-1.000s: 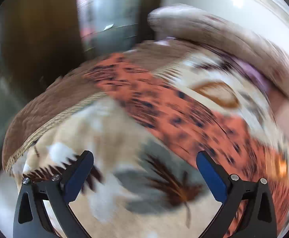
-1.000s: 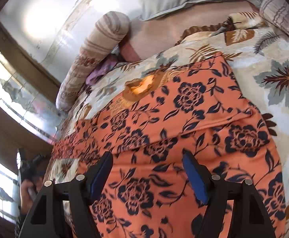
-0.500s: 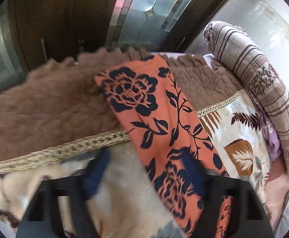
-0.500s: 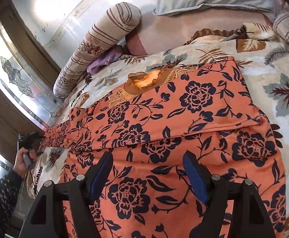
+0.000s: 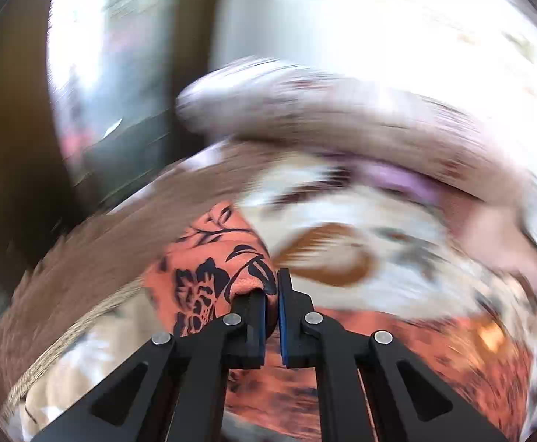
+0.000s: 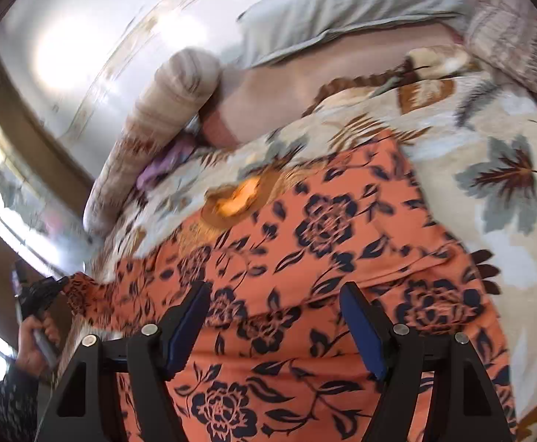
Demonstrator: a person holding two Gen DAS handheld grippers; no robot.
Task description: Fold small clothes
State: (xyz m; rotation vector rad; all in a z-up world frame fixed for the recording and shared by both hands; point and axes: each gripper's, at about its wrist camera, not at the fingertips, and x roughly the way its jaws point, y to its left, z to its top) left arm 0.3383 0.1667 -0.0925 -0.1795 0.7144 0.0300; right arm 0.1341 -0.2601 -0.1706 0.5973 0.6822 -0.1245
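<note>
Left wrist view is motion-blurred; the bolster beyond the fingers is smeared. A leaf-print bedspread covers the bed. The left gripper has just closed, pinching a bunched corner of the orange floral garment. The right gripper hangs spread above that garment, gripping nothing.

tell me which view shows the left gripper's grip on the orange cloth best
Left wrist view: the left gripper is shut on a bunched fold of orange cloth. Right wrist view shows it small and blurred at the left edge.
</note>
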